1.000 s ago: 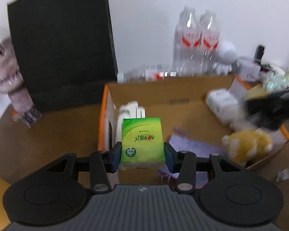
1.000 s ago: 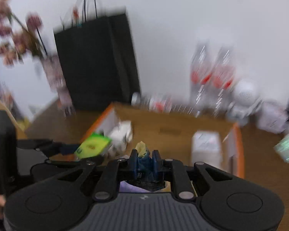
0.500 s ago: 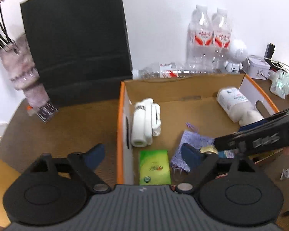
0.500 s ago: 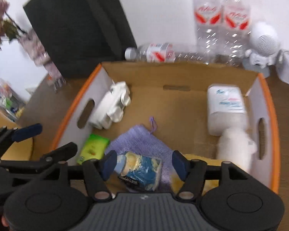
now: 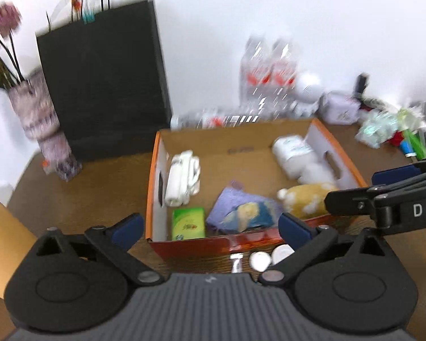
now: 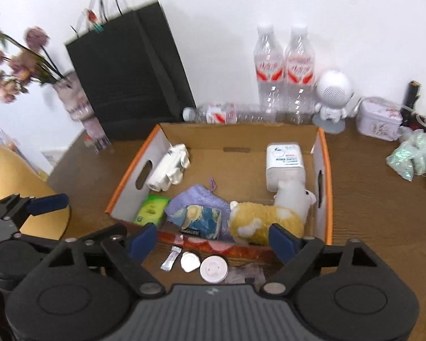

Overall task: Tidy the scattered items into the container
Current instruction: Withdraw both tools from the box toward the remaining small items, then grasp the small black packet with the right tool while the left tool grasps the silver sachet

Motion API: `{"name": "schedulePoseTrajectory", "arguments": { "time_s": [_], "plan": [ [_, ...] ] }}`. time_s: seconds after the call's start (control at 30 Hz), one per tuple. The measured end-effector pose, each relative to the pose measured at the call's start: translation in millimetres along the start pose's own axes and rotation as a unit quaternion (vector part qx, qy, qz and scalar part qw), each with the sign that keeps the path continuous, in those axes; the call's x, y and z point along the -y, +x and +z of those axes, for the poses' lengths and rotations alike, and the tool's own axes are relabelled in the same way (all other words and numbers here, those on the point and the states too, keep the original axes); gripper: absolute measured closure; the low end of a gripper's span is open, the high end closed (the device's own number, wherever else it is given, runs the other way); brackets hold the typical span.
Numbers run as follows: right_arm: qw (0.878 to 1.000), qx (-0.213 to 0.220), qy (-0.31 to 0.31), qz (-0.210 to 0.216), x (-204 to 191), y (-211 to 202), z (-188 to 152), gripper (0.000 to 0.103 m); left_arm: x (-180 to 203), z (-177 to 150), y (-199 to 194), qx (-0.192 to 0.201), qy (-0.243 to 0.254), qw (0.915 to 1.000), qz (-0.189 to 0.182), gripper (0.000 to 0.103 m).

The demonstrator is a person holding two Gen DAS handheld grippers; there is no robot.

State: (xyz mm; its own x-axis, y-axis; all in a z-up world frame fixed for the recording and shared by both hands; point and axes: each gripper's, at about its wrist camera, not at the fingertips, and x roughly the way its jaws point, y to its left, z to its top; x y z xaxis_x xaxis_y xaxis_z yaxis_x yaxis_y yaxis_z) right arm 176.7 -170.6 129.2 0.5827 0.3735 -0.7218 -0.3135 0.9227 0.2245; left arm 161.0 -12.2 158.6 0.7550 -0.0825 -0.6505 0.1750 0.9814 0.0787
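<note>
Left gripper (image 5: 210,227) and right gripper (image 6: 213,237): jaws have just been opening, both now wide apart with nothing between them. Green tissue pack (image 6: 151,209) and blue snack packet (image 6: 200,220) lie inside the cardboard box (image 6: 325,170), near its front wall. Small white lids (image 6: 213,268) sit on the table (image 6: 383,213) outside the box.

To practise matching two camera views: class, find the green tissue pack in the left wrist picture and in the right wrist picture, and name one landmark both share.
Left wrist view: the green tissue pack lies in the box's near left corner, low and left of centre.
Right wrist view: the pack is in the same corner, left of the purple cloth.
Shared landmark: the black bag behind the box.
</note>
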Motion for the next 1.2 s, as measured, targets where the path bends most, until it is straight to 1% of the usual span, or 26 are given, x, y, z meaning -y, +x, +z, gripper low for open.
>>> {"name": "schedulePoseTrajectory", "arguments": {
  "time_s": [0.07, 0.1, 0.13, 0.17, 0.2, 0.23, 0.27, 0.3, 0.37, 0.43, 0.5, 0.6, 0.73, 0.77, 0.8, 0.9, 0.93, 0.97, 1.0, 1.03, 1.1, 1.13, 1.2],
  "plan": [
    [0.999, 0.041, -0.019, -0.004, -1.9, -19.1, -36.8, 0.013, 8.6, -34.9, -18.9, 0.043, 0.006, 0.999, 0.001, 0.0],
    [0.997, 0.066, -0.031, -0.01, -2.4, -27.4, -62.7, 0.013, 12.5, -56.6, -26.2, 0.061, 0.011, 0.9981, -0.001, 0.0],
    [0.995, 0.088, -0.043, -0.016, -2.2, -33.6, -87.9, 0.013, 15.7, -79.2, -31.2, 0.074, 0.015, 0.9972, -0.002, 0.0],
    [0.992, 0.108, -0.055, -0.025, -1.0, -37.2, -112.0, 0.013, 18.9, -105.1, -35.2, 0.08, 0.014, 0.9966, 0.01, 0.0],
    [0.989, 0.124, -0.063, -0.047, 0.1, -38.1, -137.0, 0.013, 22.5, -129.9, -38.5, 0.081, 0.01, 0.996, 0.035, 0.0],
    [0.986, 0.135, -0.065, -0.079, 1.4, -37.6, -161.7, 0.013, 25.7, -152.2, -41.6, 0.077, 0.009, 0.9953, 0.057, 0.0],
    [0.983, 0.138, -0.062, -0.105, 3.1, -37.2, -182.4, 0.014, 28.1, -173.6, -44.8, 0.069, 0.011, 0.9953, 0.067, 0.0],
    [0.982, 0.137, -0.056, -0.114, 5.2, -37.2, -200.3, 0.014, 29.0, -190.8, -48.0, 0.058, 0.007, 0.9961, 0.066, 0.0],
    [0.986, 0.133, -0.027, -0.101, 10.8, -39.9, -228.4, 0.017, 26.9, -214.8, -53.8, 0.044, -0.014, 0.9977, 0.05, 0.0],
    [0.988, 0.133, 0.013, -0.074, 15.5, -43.1, -247.9, 0.017, 24.5, -227.0, -56.4, 0.039, -0.043, 0.9976, 0.038, 0.0],
    [0.989, 0.13, 0.018, -0.061, 13.6, -44.0, -258.7, 0.017, 24.1, -230.5, -55.1, 0.033, -0.053, 0.9979, 0.017, 0.0],
    [0.989, 0.129, -0.01, -0.077, 5.2, -43.1, -265.7, 0.018, 26.0, -227.6, -47.0, 0.027, -0.038, 0.9988, 0.016, 0.0],
    [0.988, 0.129, -0.045, -0.075, -3.6, -35.5, -264.7, 0.022, 21.2, -221.3, -36.6, 0.023, -0.042, 0.9988, -0.001, 0.0],
    [0.988, 0.126, -0.053, -0.077, -4.6, -32.0, -262.5, 0.024, 19.7, -217.9, -33.0, 0.021, -0.041, 0.9989, -0.003, 0.0],
    [0.988, 0.123, -0.062, -0.076, -5.1, -28.1, -258.0, 0.03, 17.0, -213.0, -30.1, 0.022, -0.037, 0.9991, -0.003, 0.0],
    [0.987, 0.119, -0.093, -0.055, -4.2, -15.9, -239.2, 0.039, 1.0, -187.7, -18.9, 0.044, -0.029, 0.9986, -0.003, 0.003],
    [0.986, 0.115, -0.107, -0.048, -4.7, -9.8, -231.3, 0.042, -4.7, -176.7, -11.3, 0.049, -0.027, 0.9984, -0.01, 0.01],
    [0.985, 0.112, -0.124, -0.04, -6.2, -2.3, -222.5, 0.047, -10.3, -163.5, 0.7, 0.043, -0.024, 0.9985, -0.022, 0.022],
    [0.983, 0.11, -0.143, -0.029, -8.1, 7.2, -213.0, 0.05, -15.4, -150.3, 14.7, 0.03, -0.024, 0.9986, -0.035, 0.03],
    [0.981, 0.108, -0.16, -0.017, -9.7, 16.4, -205.5, 0.051, -18.9, -138.7, 29.6, 0.015, -0.027, 0.9984, -0.047, 0.041],
    [0.976, 0.104, -0.191, 0.005, -11.8, 33.8, -193.9, 0.056, -19.4, -121.4, 61.4, -0.013, -0.014, 0.9974, -0.069, 0.043],
    [0.974, 0.098, -0.203, 0.011, -12.1, 42.6, -188.3, 0.057, -17.6, -116.7, 72.8, -0.022, -0.004, 0.9969, -0.075, 0.047],
    [0.97, 0.09, -0.226, 0.013, -13.5, 55.4, -180.6, 0.059, -11.9, -110.5, 89.7, -0.023, 0.022, 0.9957, -0.087, 0.047]
  ]
}}
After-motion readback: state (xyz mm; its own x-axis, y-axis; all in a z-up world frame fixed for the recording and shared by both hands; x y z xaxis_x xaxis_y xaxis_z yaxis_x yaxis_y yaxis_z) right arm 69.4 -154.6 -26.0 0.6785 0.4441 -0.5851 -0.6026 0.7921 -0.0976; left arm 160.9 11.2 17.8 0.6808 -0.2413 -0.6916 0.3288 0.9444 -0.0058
